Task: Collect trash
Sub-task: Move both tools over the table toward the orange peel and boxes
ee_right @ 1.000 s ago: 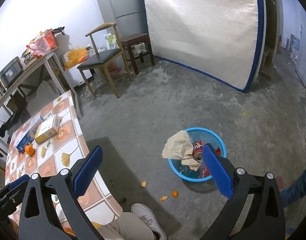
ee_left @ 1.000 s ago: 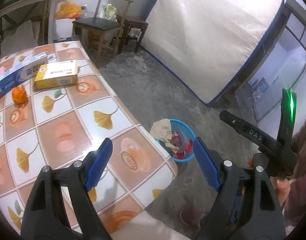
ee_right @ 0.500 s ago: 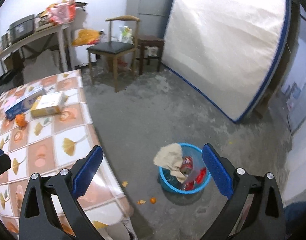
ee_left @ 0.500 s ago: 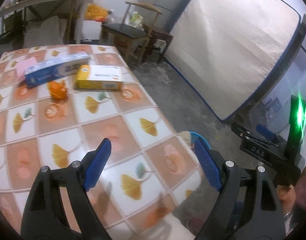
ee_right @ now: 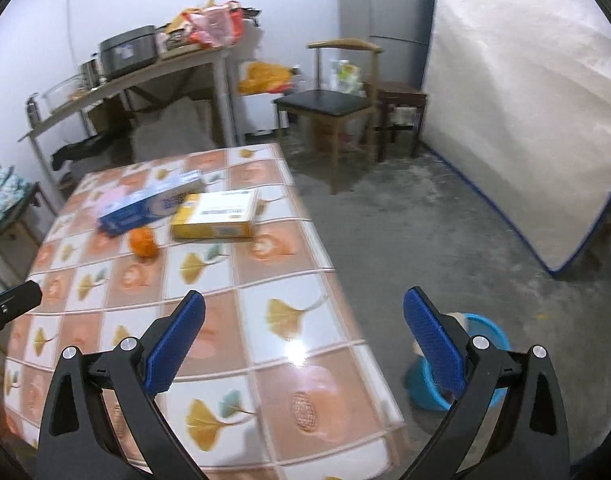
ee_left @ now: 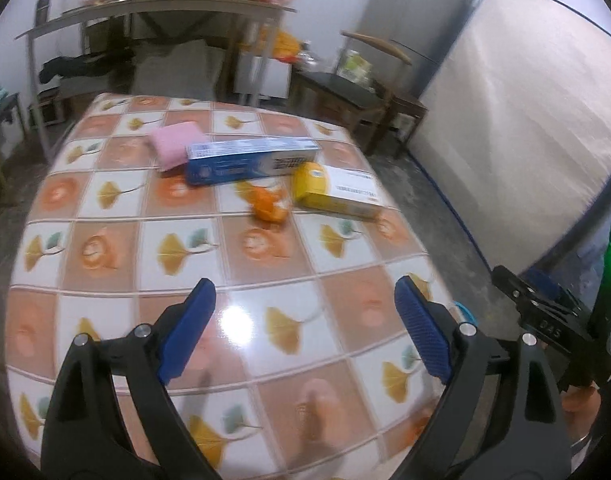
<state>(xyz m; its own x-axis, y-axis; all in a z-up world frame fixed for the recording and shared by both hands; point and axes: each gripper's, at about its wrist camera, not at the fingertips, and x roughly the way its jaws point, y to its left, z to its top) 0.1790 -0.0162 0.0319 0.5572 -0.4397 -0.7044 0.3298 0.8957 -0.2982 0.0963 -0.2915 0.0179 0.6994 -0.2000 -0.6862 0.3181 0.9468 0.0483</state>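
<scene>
Blue-padded left gripper and right gripper, both spread and empty, the left's jaws just widening, above tiled table; orange peel between boxes.

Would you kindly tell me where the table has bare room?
The near half of the table, between the orange peel and the tools, is bare. The far right is crowded: pink pack, blue box, yellow box.

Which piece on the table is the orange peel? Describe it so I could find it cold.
Start at the tiled table. Toward its far side lie a long blue box and a yellow box. The orange peel sits just in front of the gap between them: small, rounded, the only thing there that isn't a box.
</scene>
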